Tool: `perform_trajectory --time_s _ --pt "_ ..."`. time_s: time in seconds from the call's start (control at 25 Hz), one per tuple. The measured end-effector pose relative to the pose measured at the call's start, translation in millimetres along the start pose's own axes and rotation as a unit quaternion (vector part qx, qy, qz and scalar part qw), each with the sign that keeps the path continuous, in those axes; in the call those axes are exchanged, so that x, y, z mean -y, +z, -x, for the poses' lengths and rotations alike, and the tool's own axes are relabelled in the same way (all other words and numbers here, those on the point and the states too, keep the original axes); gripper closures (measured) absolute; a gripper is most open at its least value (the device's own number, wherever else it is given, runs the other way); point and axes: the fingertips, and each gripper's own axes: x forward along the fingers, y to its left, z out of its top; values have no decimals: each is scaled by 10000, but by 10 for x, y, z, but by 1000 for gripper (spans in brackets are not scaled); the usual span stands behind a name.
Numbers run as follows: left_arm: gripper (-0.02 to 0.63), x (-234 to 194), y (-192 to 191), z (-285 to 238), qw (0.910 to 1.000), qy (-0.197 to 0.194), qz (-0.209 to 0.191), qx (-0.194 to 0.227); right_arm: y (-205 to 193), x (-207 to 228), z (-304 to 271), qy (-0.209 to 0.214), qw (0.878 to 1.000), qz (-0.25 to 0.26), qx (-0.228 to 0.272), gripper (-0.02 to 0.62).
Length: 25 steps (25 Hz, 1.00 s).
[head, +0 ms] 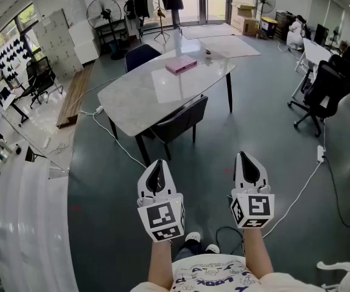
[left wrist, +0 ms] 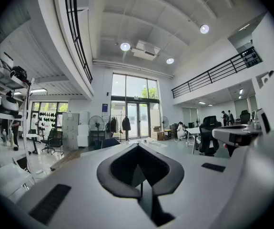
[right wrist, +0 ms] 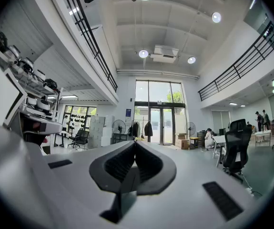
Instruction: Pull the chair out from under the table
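In the head view a dark chair [head: 181,121] is tucked under the near edge of a white marble-top table [head: 139,96]. A pink book [head: 181,64] lies on the table's far part. My left gripper [head: 157,164] and right gripper [head: 245,157] are held side by side in front of me, well short of the chair, both shut and empty. In the left gripper view the left gripper [left wrist: 137,147] points level into the hall with its jaws closed. The right gripper [right wrist: 135,143] looks the same in its own view.
A second dark chair [head: 140,55] stands at the table's far side. A black office chair [head: 324,90] is at the right by a white desk [head: 313,52]. White cables [head: 296,193] run over the grey floor. Shelving [head: 4,151] lines the left.
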Motion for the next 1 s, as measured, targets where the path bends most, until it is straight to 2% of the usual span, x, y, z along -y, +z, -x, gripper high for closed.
perform_trajectory --time_s 0.6,0.8,1.0 --pt "589 -159 -63 23 9999 -12 65 -86 -34 -162 -24 33 10000 -8 -93 589" --pt "588 -257 -82 -90 9998 114 -28 -156 -32 -147 -156 -43 9999 21 -89 588" --pt "575 -441 -149 -241 9996 54 247 -153 -138 -283 -334 30 9999 -69 -123 516"
